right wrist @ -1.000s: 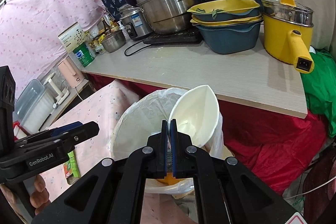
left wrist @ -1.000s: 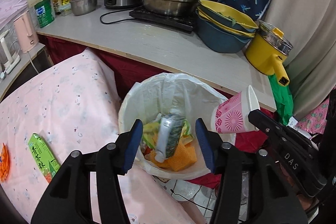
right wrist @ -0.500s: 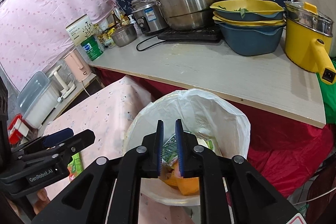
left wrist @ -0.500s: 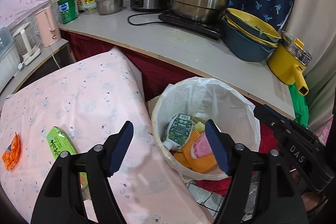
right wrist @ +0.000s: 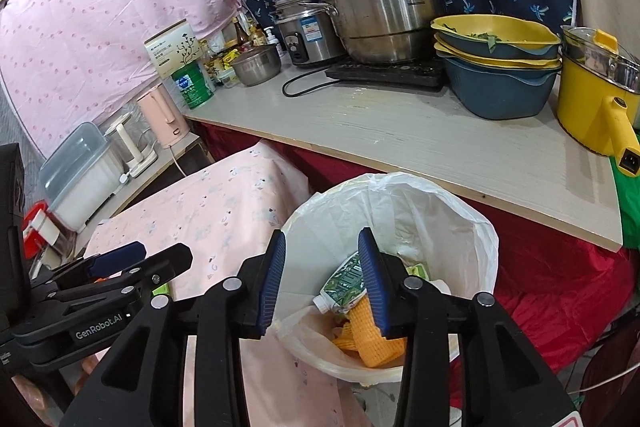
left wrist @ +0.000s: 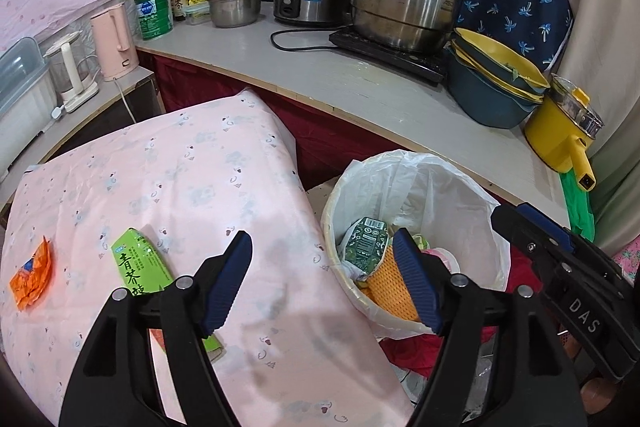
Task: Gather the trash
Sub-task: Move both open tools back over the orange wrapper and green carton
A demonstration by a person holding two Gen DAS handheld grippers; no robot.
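Now both the left gripper [left wrist: 322,277] and right gripper [right wrist: 322,277] hold jaws apart, empty, by the bin [left wrist: 416,171]

A pink-clothed surface [left wrist: 208,179] carries a green tea carton [left wrist: 138,263] and, well apart to its left, an orange wrapper [left wrist: 32,273]. Behind it, a pale surface [left wrist: 360,87] holds pots, stacked basins and a yellow cooker

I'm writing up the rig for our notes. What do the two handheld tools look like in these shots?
Both match: the left tool and right tool have glossy black plastic bodies with silver rivets and two ribbed dark-blue pads. Seen from the other camera, the left one reads "GenRobot.AI" in white and the right one "DAS". No cables or sleeves show.
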